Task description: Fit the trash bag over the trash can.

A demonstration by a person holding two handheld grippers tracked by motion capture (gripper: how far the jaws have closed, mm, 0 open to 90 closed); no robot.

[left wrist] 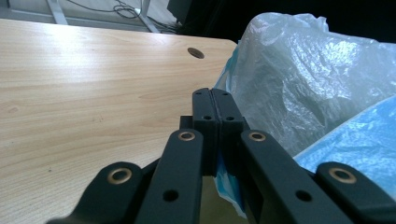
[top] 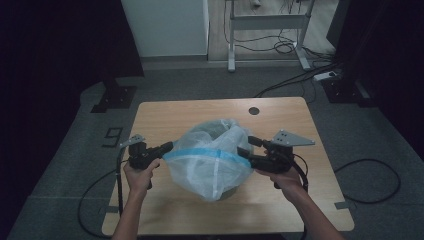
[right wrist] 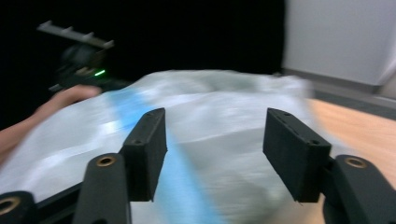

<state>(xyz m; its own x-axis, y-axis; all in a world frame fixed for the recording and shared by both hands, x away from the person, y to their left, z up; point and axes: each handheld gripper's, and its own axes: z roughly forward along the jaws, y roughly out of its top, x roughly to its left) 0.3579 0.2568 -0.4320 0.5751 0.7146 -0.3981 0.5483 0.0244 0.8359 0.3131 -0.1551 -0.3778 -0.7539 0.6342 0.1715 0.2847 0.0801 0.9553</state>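
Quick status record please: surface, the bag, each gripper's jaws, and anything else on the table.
surface: wooden table with a round hole near its far edge
bag: translucent plastic bag with a blue band, mid-table
left gripper: jaws shut on the bag's blue edge
right gripper: jaws open, bag beyond them, not pinched
other: nothing else on the tabletop
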